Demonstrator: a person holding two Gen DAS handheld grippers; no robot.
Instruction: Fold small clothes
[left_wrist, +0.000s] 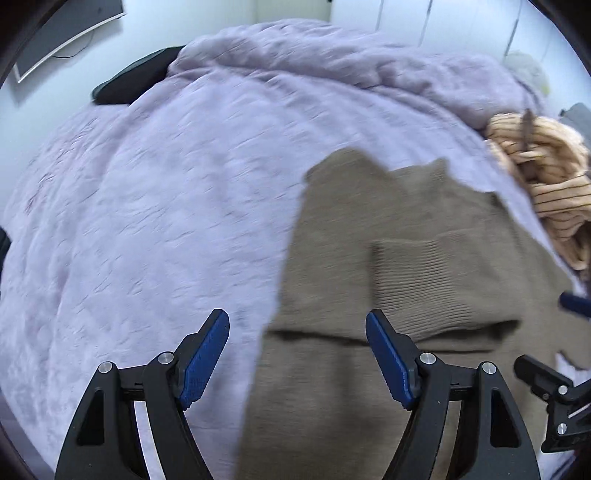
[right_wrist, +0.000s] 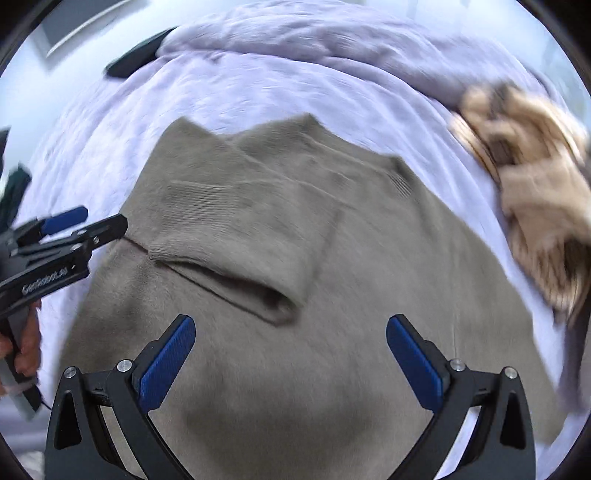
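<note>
Lavender bedspread (left_wrist: 147, 206) fills both views, rumpled duvet bunched along the top of frame. Taupe knit sweater (right_wrist: 295, 332) lies spread on it, centre of the right wrist view, right half of the left wrist view. One sleeve (right_wrist: 240, 229) is already folded across the chest, cuff end lying near centre. Striped tan garment (left_wrist: 546, 177) sits crumpled at the right edge, apart from the sweater, not yet touched.

My left gripper (left_wrist: 297, 354) has jaws spread wide, holding nothing, hovering over the sweater's left edge. My right gripper (right_wrist: 290, 358) is likewise wide open and empty, above the lower body of the sweater. Both views are motion-blurred.

Step, as I judge it: mid-fold, one sleeve in, other side pending. Next I'd pinch the opposite sleeve or side edge and carry it across, then fold the hem up toward the collar.
</note>
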